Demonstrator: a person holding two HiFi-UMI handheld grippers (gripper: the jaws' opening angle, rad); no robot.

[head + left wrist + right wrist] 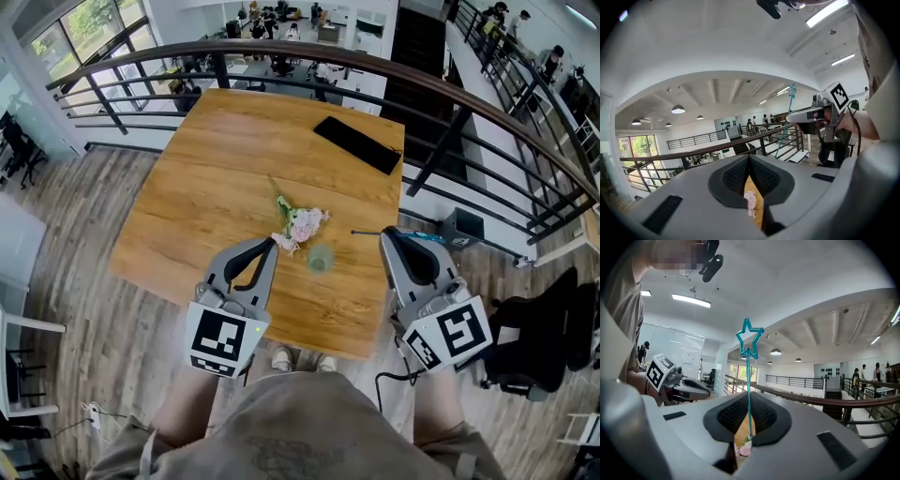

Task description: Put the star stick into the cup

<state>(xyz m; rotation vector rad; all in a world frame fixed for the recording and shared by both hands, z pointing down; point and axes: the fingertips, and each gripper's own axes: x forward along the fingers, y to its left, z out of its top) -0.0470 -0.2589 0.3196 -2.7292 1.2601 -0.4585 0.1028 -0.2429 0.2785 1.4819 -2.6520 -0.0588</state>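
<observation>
Right gripper (749, 426) is shown clamped on the star stick (749, 380), which is held apart from the cup (321, 258). The cup is set on the table (216, 169) beside flowers (302, 225). Left gripper (749, 164) is closed, empty.

Both grippers being held out ahead of me, side by side, jaws closed.

I am holding the left gripper (270, 244) out from my left forearm (186, 412), its nose tipping slightly downward and its marker cube (223, 339) facing up toward me; its jaws are meeting at the tips. I am holding the right gripper (386, 234) about level from my right forearm (437, 412), well apart from the left and pointing the same way; its jaws are clamping the star stick (748, 376), which is rising upright above them.
</observation>
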